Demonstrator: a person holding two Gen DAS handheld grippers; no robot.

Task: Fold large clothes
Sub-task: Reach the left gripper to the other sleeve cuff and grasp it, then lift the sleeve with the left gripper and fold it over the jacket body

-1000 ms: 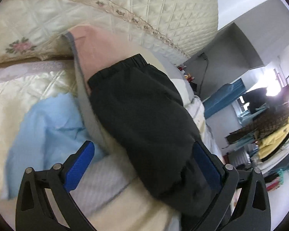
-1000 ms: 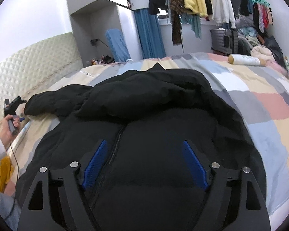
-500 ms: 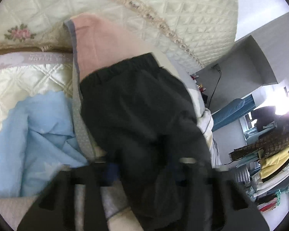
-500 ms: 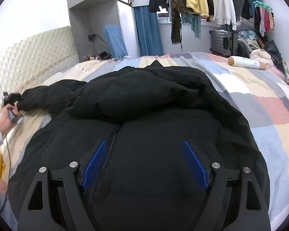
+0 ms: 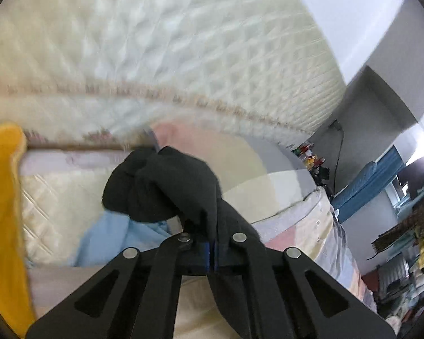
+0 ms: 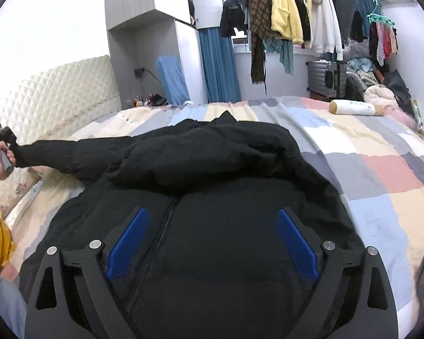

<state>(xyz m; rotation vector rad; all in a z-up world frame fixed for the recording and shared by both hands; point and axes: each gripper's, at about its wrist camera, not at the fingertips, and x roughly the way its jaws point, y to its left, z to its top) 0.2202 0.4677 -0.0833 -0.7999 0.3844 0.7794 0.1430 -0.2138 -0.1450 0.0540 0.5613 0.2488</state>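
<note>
Left gripper (image 5: 211, 250) fingers pinching black jacket (image 6: 212, 197) sleeve; right gripper (image 6: 212, 243) fingers opening above its zipper, touching nothing.

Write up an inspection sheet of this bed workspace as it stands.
Surface: bed with patchwork quilt, quilted headboard behind.
Job's things: black padded jacket spread front-up, zipped; one sleeve lifted off the bed.
Clutter: cylindrical bolster; light blue cloth.
Grippers: left gripper shut on the sleeve cuff; right gripper opening, pads clear of the jacket.
Cables: wall plug lead.
Surroundings: hanging clothes, suitcase, blue curtain.
</note>
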